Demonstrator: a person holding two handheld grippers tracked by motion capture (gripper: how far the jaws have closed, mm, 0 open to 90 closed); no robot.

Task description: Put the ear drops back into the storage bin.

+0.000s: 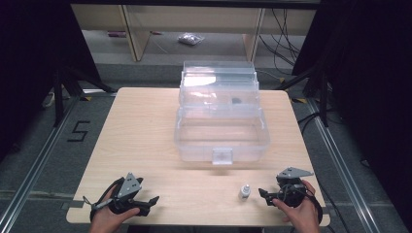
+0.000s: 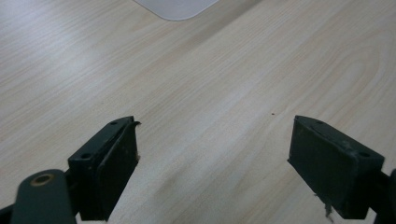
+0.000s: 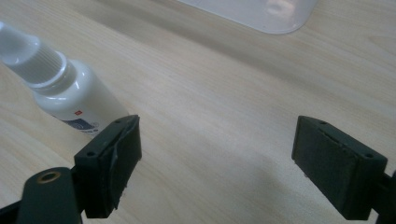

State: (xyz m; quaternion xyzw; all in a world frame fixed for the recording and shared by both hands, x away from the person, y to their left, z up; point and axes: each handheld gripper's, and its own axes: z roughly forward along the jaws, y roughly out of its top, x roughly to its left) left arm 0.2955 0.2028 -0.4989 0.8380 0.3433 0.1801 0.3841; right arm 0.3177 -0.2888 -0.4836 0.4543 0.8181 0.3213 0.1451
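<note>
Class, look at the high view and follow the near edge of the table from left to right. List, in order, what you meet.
left gripper → small white bottle → right gripper

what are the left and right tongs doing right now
Left tongs: open, holding nothing.
Right tongs: open, holding nothing, small white bottle just beside them.

My left gripper and right gripper are black, each topped by a grey three-cornered plate, with a black cable trailing behind. The jaws are flat black rectangular blocks with small screw holes.
</note>
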